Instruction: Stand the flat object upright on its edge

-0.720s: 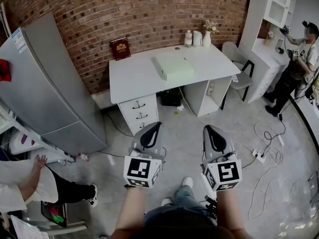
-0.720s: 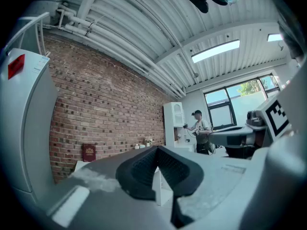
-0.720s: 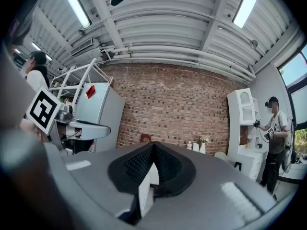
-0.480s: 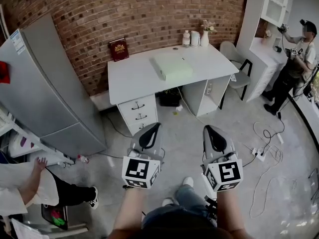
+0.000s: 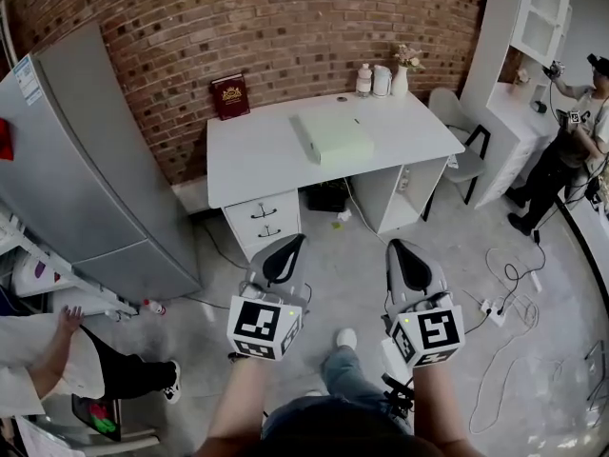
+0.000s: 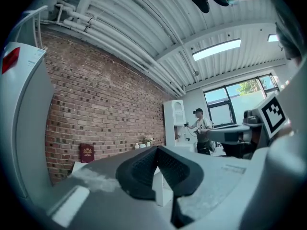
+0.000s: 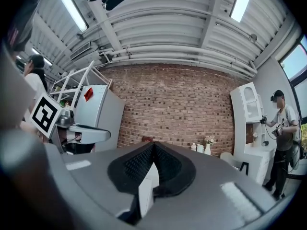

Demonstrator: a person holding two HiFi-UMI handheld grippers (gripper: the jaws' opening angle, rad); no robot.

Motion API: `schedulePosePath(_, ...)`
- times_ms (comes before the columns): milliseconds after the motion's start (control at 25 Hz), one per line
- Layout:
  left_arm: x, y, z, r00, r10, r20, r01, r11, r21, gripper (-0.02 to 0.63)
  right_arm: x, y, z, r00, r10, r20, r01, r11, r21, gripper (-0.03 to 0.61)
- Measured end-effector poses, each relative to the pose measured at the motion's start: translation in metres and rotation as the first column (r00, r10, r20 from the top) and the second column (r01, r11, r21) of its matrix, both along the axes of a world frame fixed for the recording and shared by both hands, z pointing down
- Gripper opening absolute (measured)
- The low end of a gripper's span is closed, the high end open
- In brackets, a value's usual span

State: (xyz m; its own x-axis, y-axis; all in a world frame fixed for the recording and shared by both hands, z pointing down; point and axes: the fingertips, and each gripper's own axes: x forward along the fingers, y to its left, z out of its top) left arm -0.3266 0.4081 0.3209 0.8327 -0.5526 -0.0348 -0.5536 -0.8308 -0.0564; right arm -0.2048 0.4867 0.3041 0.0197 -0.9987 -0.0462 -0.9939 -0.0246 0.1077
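Pale green flat rectangular box point(image 5: 330, 138) laid flat on the white desk point(image 5: 257, 155), dark red book point(image 5: 230, 95) propped at the desk's back left, left gripper point(image 5: 285, 258) and right gripper point(image 5: 407, 265) held well short of the desk, jaws pressed together on nothing.

Box point(image 5: 330, 138) on desk point(image 5: 249, 157) (book point(image 5: 230, 95) behind).

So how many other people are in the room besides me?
2. One person stands at far right by the white cabinet; a second person is at lower left beside the fridge, partly cut off. Others could be out of view.
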Motion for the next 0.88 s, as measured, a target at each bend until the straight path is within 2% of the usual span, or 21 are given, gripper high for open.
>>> schedulePosePath(240, 0.037, -0.053, -0.002, 1.000, -0.013, 0.006, 0.013, 1.000, -0.007, -0.003, 0.036, -0.057, 0.001, 0.998, -0.053, 0.017, 0.053, 0.999, 0.007, 0.002)
schedulePosePath(640, 0.123, -0.145, -0.002, 0.998, -0.061, -0.036, 0.058, 0.995, -0.080, -0.003, 0.123, -0.153, 0.001, 0.987, -0.149, 0.061, 0.149, 0.989, -0.010, 0.003)
schedulePosePath(880, 0.148, -0.188, 0.003, 0.990, -0.121, -0.076, 0.111, 0.985, -0.130, -0.003, 0.162, -0.199, 0.007, 0.989, -0.140, 0.038, 0.142, 0.989, -0.039, 0.003)
